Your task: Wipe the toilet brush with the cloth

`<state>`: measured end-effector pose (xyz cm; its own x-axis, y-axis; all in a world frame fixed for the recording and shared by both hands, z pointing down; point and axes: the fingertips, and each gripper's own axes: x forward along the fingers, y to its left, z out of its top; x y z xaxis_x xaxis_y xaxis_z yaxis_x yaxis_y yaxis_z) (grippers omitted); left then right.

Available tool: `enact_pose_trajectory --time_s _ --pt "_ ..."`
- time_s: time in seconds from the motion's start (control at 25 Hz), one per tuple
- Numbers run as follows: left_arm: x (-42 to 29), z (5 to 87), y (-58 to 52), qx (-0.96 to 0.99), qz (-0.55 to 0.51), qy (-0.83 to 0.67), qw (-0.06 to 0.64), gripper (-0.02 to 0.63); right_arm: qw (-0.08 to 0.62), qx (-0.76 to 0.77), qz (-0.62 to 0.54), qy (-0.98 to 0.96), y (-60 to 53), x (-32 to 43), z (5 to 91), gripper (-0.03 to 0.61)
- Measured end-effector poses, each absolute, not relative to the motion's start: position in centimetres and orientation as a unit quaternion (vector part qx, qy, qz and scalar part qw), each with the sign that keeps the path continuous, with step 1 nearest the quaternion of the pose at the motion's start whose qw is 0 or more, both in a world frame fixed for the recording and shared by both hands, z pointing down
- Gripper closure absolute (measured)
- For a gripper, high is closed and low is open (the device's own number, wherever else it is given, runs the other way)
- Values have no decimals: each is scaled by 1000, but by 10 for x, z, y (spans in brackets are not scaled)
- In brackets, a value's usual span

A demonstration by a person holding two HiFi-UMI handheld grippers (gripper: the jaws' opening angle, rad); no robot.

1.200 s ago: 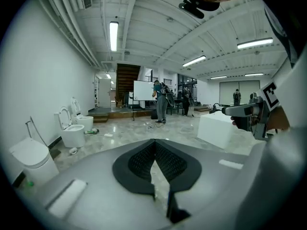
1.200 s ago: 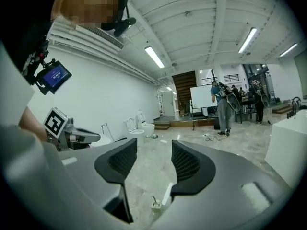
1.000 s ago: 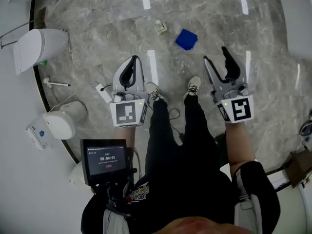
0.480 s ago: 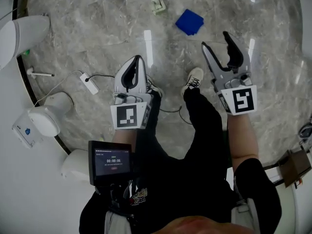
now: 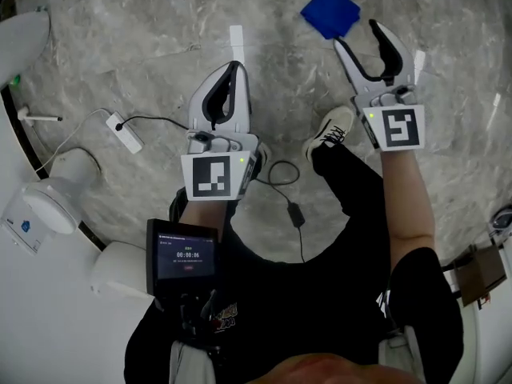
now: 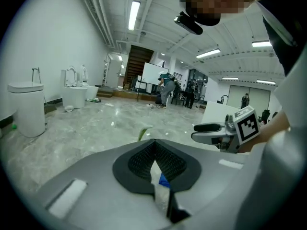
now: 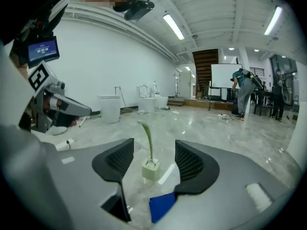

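Since neither gripper has anything in it, I'd say this one's basically at zero. The blue cloth (image 5: 330, 10) lies on the marble floor (image 5: 144, 46), just ahead of the right gripper (image 5: 357, 38). Its jaws have just been opening and stand wide apart with nothing pinched between them. The toilet brush (image 7: 147, 138) stands upright in its little holder (image 7: 150, 170) a bit beyond the cloth, untouched. The left gripper (image 5: 232, 70) has its jaws pressed together, empty. What's left, as I see it: grab the cloth, get hold of the brush, then do the actual wiping.
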<state>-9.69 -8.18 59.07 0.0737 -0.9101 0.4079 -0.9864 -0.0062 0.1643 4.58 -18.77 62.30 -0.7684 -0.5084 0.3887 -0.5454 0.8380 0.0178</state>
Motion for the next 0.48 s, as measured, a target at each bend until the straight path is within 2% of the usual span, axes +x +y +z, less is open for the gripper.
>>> enact_pose_trajectory --time_s 0.16,0.32,0.48 --pt "-101 624 -91 729 126 -649 178 603 220 271 26 -937 -191 35 708 313" --pt "-132 619 -115 733 103 -655 151 603 285 251 5 -925 -187 28 799 310" --pt "-167 624 -134 715 76 -678 155 603 352 255 32 -900 -188 33 884 296"
